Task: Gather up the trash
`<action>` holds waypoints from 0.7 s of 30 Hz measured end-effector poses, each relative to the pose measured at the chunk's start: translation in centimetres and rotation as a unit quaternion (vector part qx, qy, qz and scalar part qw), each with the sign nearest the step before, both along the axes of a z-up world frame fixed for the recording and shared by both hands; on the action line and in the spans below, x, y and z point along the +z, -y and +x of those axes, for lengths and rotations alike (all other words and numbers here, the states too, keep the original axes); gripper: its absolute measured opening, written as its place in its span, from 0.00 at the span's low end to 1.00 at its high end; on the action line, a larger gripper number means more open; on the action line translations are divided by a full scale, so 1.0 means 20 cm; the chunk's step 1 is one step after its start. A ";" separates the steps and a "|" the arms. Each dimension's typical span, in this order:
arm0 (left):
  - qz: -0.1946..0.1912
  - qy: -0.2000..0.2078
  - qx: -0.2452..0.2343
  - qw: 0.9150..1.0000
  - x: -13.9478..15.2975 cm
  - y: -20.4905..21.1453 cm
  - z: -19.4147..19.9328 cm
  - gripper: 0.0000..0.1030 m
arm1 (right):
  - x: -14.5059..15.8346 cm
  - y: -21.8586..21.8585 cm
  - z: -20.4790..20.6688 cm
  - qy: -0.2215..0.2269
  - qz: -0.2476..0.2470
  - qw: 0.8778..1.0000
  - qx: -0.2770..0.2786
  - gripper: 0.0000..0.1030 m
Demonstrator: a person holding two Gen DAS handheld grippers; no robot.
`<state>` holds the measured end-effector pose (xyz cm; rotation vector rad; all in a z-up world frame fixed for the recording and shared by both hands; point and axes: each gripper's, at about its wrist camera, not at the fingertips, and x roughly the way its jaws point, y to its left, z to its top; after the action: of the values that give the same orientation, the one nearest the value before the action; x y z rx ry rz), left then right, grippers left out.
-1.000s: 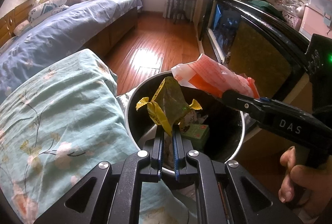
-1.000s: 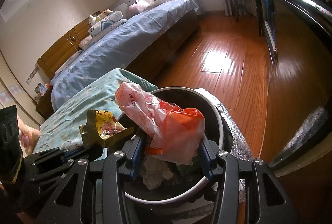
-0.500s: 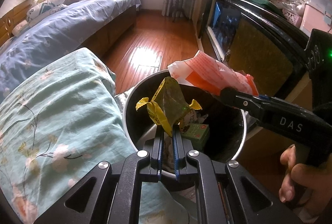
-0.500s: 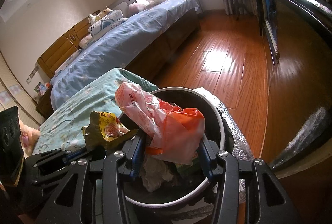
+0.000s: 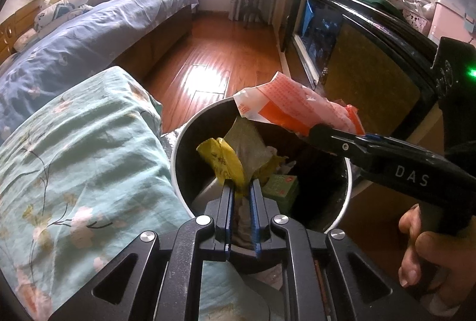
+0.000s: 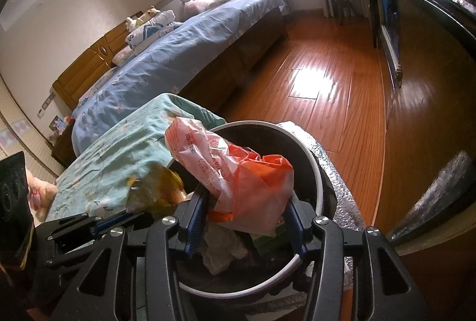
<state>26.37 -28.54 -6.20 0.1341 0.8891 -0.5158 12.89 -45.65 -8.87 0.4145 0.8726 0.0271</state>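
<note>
Both pieces of trash hung over the round bin (image 5: 346,172) and the step in hand, as I judged it, was the drop; the left gripper (image 5: 241,193) had its jaws nearly together with only a slim gap, the yellow wrapper (image 5: 221,158) rising from between them toward 12 o'clock above the bin's mouth; the right gripper (image 6: 245,219) was clamped about half-wide on the crumpled orange bag (image 6: 253,184), which stood at 2 o'clock of the wrapper in the left view. To do it well, each jaw probably needed to part fully while staying inside the rim, the wrapper first, since a light foil piece may cling to a pad; a small shake could free it; the bag, being bulky, should fall from the centre, clear of the floral blanket (image 5: 74,157) at 9 o'clock. Against the earlier frames, the wrapper had sagged lower and folded over, and the left jaws had just been opening slightly around it; the bag looked unchanged.
</note>
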 end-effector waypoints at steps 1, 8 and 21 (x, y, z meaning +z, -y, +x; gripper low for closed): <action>0.000 -0.001 0.000 1.000 0.00 0.00 0.00 0.10 | 0.00 0.00 0.00 0.000 0.000 1.000 0.000 0.49; -0.001 0.009 0.009 1.000 0.03 -0.02 -0.03 0.43 | 0.01 0.00 0.00 -0.003 0.012 1.000 -0.004 0.67; -0.009 0.016 0.035 0.999 0.07 -0.19 -0.16 0.55 | 0.08 -0.04 -0.08 0.009 0.031 0.999 -0.008 0.75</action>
<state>23.12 -24.81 -4.77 0.0934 0.8554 -0.4562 11.23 -44.84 -7.33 0.4794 0.8522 0.0434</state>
